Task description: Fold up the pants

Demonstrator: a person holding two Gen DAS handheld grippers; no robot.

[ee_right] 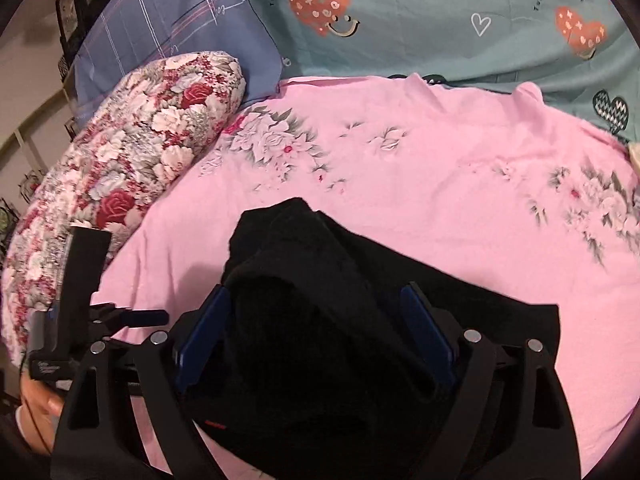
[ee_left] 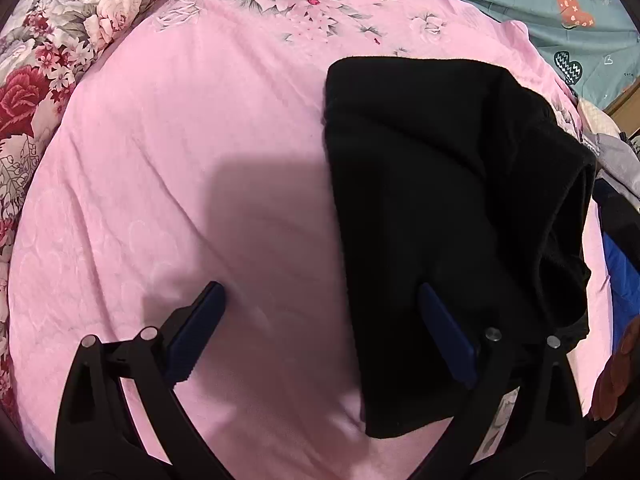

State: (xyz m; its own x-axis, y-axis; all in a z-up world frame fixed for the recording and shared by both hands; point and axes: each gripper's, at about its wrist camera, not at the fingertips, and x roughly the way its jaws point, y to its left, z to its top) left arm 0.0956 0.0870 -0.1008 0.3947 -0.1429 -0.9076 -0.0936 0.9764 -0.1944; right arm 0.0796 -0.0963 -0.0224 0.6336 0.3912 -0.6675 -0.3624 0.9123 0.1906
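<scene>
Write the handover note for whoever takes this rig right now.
Left gripper: open, empty, over the pink sheet at the left edge of the black pants.
Right gripper: fingers spread wide, a bunched fold of the pants between them; whether it is actually gripped cannot be told.
Done: pants are doubled over into a compact bundle on the sheet, near the floral quilt.
Left: layers look lumpy and uneven; probably flatten and square up, then make any last fold.

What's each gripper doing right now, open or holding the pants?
Left gripper: open, holding nothing; black pants lie under its right finger.
Right gripper: open, straddling the bunched pants, not clamped.
</scene>
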